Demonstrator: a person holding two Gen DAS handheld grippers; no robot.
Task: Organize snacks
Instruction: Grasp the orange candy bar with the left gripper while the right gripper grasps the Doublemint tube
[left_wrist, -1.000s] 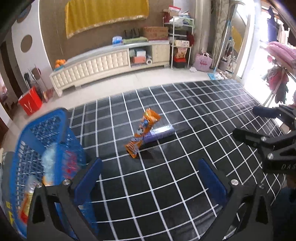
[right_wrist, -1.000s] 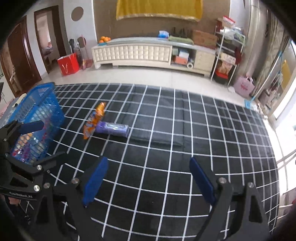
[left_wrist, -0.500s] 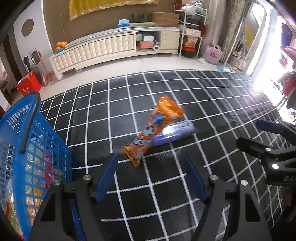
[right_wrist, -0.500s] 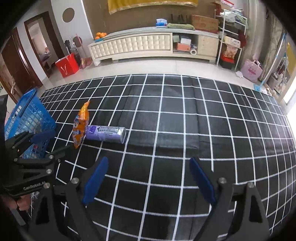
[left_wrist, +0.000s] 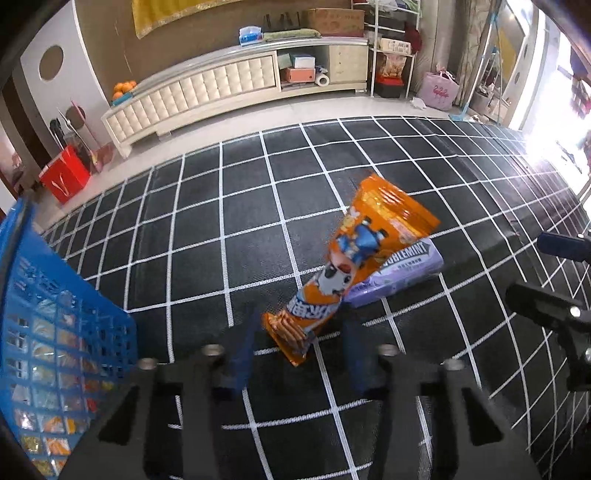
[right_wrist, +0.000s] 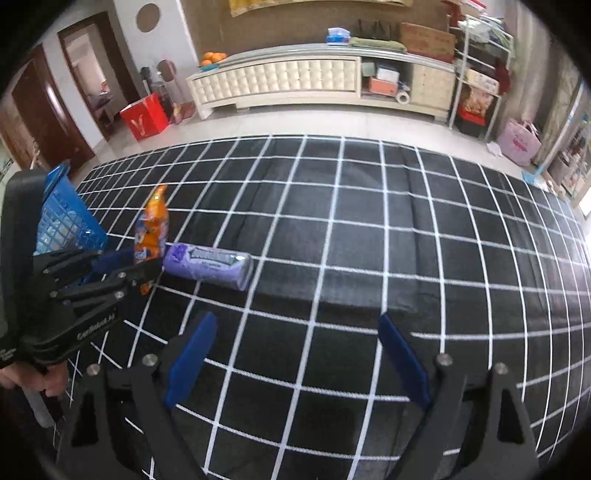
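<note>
Left gripper (left_wrist: 297, 356) fills the lower part of the left wrist view with its blue fingers (left_wrist: 242, 356) parted, and the near end of the orange snack packet (left_wrist: 351, 264) sits just in the gap between their tips, not pinched. That packet lies on the black grid mat (left_wrist: 207, 236), its far part propped over a purple Doublemint pack (left_wrist: 400, 275) that lies across behind it. To the left stands the blue basket (left_wrist: 55, 332), with wrapped snacks showing through its mesh. From the right wrist view, the right gripper (right_wrist: 299, 360) hangs over bare mat with its fingers (right_wrist: 192, 354) spread wide, holding nothing. Both packs lie ahead and to its left; the purple pack (right_wrist: 212, 264) is nearer, while the orange packet (right_wrist: 151, 230) meets the left gripper's tips (right_wrist: 136, 267) beside the basket (right_wrist: 68, 223).
</note>
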